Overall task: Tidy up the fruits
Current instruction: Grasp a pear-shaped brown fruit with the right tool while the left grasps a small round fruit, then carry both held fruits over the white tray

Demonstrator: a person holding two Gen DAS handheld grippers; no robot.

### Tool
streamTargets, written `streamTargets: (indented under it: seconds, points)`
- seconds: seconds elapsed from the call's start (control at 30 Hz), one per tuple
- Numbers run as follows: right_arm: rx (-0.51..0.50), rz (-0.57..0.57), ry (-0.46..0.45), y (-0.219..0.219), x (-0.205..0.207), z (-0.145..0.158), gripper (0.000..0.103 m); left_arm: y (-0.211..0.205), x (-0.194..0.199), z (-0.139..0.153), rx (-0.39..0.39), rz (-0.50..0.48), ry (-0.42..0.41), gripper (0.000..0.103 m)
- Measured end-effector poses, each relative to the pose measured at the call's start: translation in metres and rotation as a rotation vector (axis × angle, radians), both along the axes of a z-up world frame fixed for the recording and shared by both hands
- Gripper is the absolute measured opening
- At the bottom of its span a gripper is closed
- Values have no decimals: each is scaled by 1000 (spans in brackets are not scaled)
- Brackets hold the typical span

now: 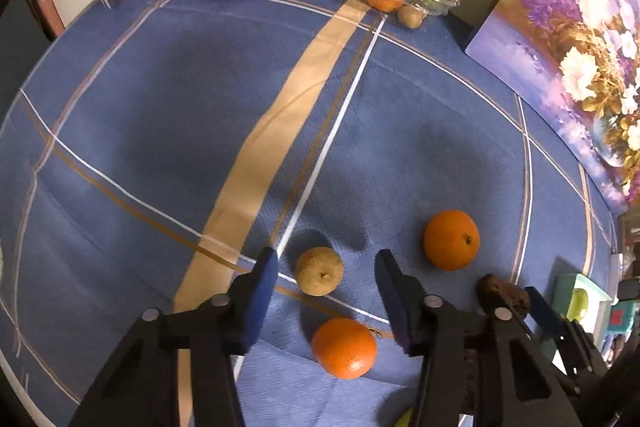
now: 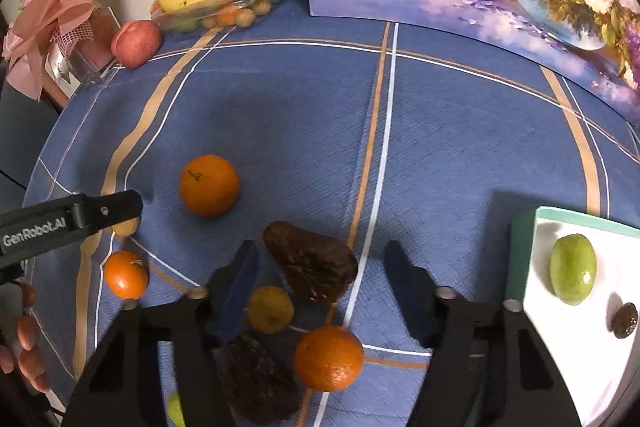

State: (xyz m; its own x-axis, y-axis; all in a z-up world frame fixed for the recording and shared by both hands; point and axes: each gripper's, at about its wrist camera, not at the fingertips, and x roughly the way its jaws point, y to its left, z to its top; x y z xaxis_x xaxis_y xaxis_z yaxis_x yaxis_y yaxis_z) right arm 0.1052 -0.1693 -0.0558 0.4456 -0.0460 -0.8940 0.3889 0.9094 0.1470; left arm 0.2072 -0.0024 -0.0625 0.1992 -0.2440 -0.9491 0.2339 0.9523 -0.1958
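The left gripper (image 1: 326,261), bottom centre of its view, has blue-padded jaws parted around a small tan-yellow round fruit (image 1: 319,271), pads apparently not yet touching.

The right gripper (image 2: 320,263), bottom centre of its view, stands open astride a dark brown rough-skinned lump of fruit (image 2: 310,261).

This looks like the grasping step; next, each must close gently.

Glossy oranges (image 1: 451,245) lie just beside, so clearance is tight. The white green-rimmed tray (image 2: 532,251) at lower right has room; the blue checked tablecloth (image 1: 160,131) above is open.
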Motion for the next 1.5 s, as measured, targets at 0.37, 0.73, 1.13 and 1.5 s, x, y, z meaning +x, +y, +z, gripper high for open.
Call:
streamTargets:
  seconds: [0.37,0.73,1.13,1.5]
  points:
    - [45,-6,-12,-4,0,-3,46,-2,7,-5,-28,18,24,36]
    - [56,5,-49,-3,-4,14,42,0,2,23,-41,22,-28,27]
    - [-9,-15,-151,-7,-30,78,42,-10,-29,93,-78,-23,-152,27]
    - [-79,-87,-197,-31,-75,122,42,-34,-62,131,-132,-81,-232,27]
